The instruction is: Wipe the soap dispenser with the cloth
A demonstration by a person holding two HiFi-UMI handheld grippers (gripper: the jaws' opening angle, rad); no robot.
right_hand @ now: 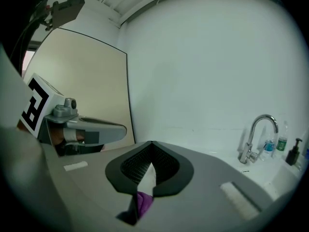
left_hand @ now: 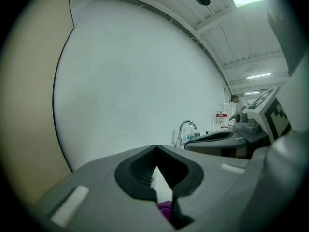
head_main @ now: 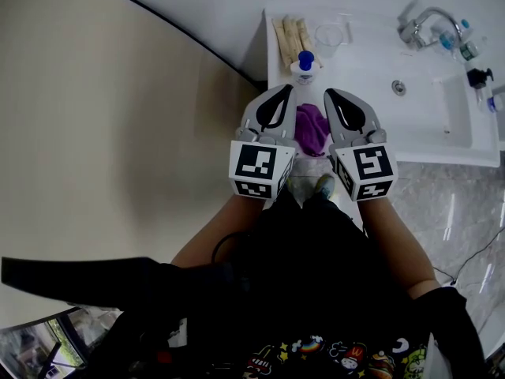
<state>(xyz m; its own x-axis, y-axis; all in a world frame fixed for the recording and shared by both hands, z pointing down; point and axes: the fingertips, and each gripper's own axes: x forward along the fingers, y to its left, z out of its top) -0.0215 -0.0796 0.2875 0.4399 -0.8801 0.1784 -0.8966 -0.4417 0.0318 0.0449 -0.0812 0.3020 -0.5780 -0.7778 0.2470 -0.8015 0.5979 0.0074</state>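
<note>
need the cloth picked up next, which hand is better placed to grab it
Right, narrowly. The cloth lies between left gripper and right gripper, both shut; the left's tip sits nearer the soap dispenser.

Left forearm [head_main: 211,239] and right forearm [head_main: 404,247] reach toward twelve o'clock; left gripper [head_main: 282,90] and right gripper [head_main: 331,95] sit side by side — jaws of both closed tip to tip.

soap dispenser [head_main: 304,67] at left edge of counter [head_main: 364,68], cup [head_main: 329,38] and wooden sticks [head_main: 290,38] close behind, bare top toward basin [head_main: 451,113]
</note>
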